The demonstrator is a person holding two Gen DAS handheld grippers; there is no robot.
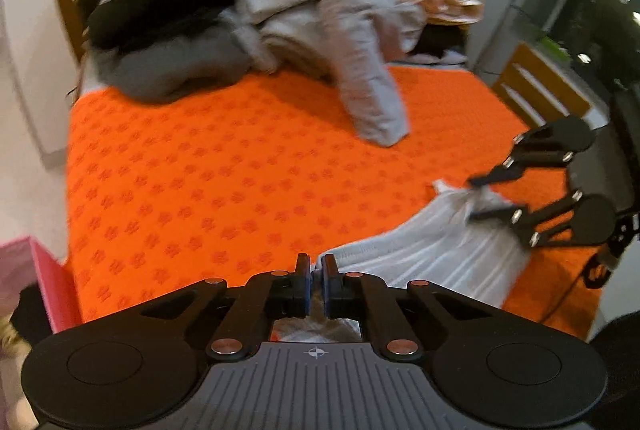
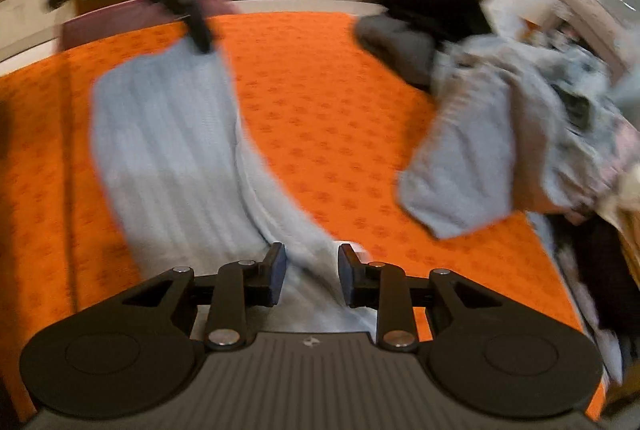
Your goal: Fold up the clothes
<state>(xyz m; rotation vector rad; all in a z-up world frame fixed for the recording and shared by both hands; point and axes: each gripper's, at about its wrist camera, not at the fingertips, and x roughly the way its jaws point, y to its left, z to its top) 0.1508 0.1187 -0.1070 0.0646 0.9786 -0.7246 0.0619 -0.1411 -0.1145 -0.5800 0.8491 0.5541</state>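
- We hold the left gripper [image 1: 316, 272] pinched tight on one edge of a pale ribbed garment [image 1: 436, 250], which lies on the orange patterned cloth [image 1: 224, 166].
- Our right gripper [image 2: 312, 272] has its jaws parted, the garment's other end between them; we cannot tell if the pads touch the fabric.
- A heap of grey and black clothes [image 1: 304, 14] sits at the far edge of the cloth, well apart from the garment.
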